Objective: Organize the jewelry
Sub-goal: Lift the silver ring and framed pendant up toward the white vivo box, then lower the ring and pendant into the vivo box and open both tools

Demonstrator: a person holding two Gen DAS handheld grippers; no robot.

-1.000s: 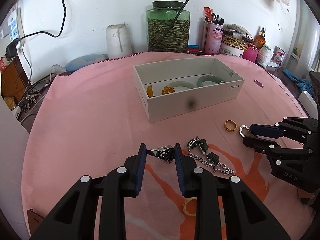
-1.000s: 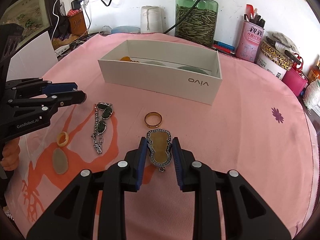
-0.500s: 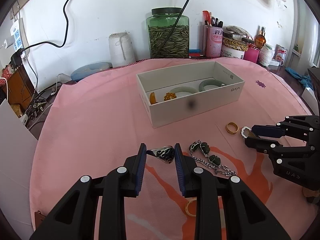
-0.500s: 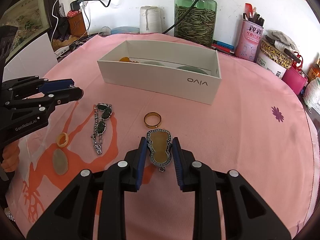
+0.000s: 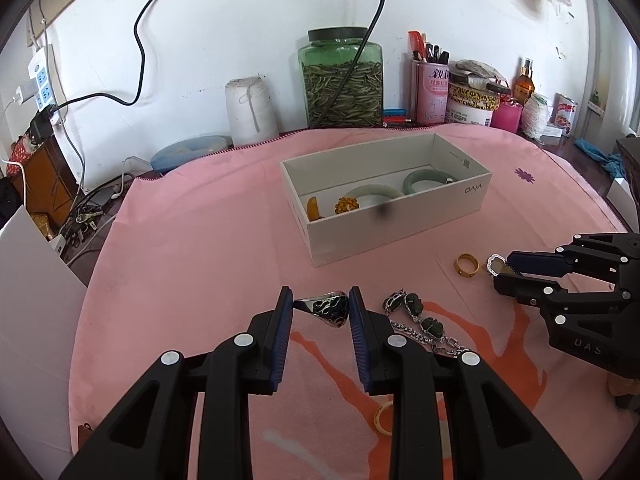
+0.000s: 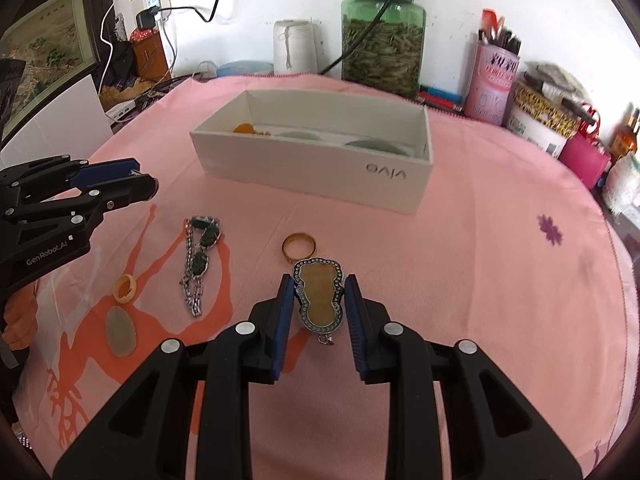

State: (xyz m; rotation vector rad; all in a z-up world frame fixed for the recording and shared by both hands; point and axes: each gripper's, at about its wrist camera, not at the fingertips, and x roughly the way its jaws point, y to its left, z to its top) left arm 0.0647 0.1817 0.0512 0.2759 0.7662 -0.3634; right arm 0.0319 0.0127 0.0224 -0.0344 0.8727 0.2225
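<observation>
Holding one jewelry piece in each gripper, lifted above the pink tablecloth (image 5: pixel 192 264), short of the white box (image 5: pixel 400 224).

Left gripper (image 5: pixel 320 308) pinches a rigid black-patterned ring (image 5: pixel 326 308); right gripper (image 6: pixel 319 300) clamps a gourd-shaped pendant (image 6: pixel 319 300) by its edges, likely light, slippery, brittle.

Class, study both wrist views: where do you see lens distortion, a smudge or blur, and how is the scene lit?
Left wrist view: fisheye bends the wall edges, and a dark blurry smudge sits over the white box; even daylight, soft shadows. Right wrist view: black corners and curved table edge; the gourd pendant is sharp, with no strong glare.
</observation>
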